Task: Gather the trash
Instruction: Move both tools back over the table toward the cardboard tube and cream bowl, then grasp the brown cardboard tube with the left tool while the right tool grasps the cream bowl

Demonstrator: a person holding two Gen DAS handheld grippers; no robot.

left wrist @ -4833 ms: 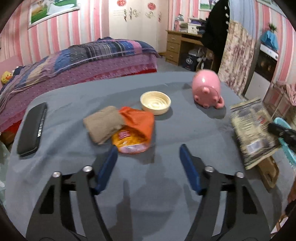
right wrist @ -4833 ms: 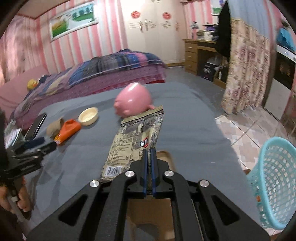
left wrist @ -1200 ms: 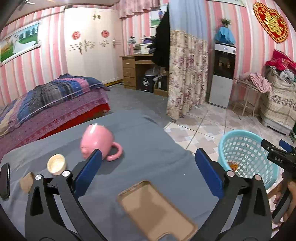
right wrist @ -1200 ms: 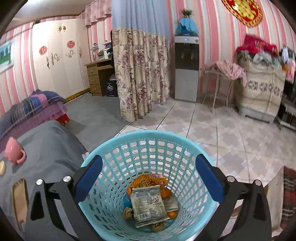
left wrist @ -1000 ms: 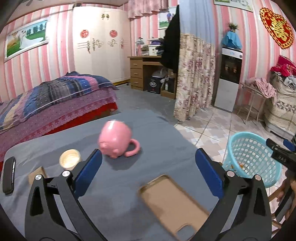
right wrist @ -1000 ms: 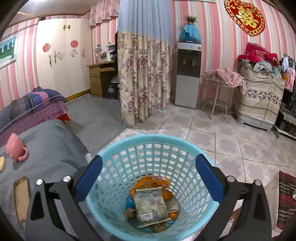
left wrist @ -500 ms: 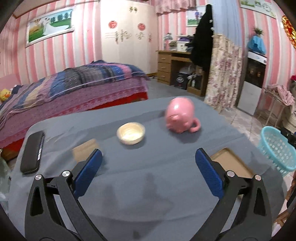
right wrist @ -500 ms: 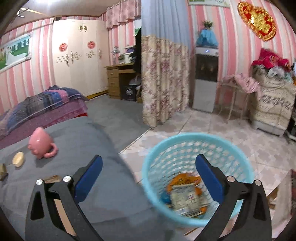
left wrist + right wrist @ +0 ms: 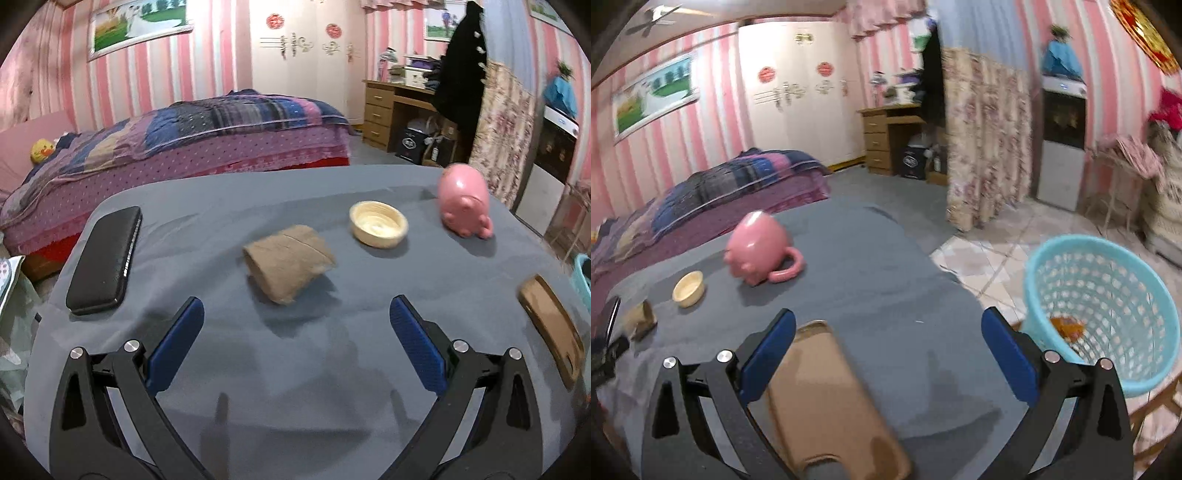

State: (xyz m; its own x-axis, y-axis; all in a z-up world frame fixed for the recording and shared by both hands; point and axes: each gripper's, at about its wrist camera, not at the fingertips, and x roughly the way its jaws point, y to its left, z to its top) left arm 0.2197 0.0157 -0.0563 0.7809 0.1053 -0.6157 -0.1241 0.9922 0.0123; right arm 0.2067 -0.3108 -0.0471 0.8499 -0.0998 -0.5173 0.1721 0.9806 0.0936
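My left gripper (image 9: 295, 332) is open and empty above the grey table (image 9: 295, 406). A folded brown cloth (image 9: 290, 266) lies just beyond its fingertips. My right gripper (image 9: 888, 345) is also open and empty, low over the table's right end. The light blue trash basket (image 9: 1104, 314) stands on the tiled floor to its right, with an orange wrapper (image 9: 1067, 326) visible through its mesh. A sliver of the basket (image 9: 583, 280) shows at the far right of the left wrist view.
On the table lie a black case (image 9: 105, 254), a cream bowl (image 9: 378, 229), a pink pig-shaped mug (image 9: 463, 205) and a tan phone case (image 9: 552, 328). The phone case (image 9: 831, 406) sits directly under my right gripper. A bed (image 9: 184, 133) stands behind the table.
Both grippers have swung left, away from the basket and back over the table. The orange bag and printed packet from earlier are off the table and lie in the basket.
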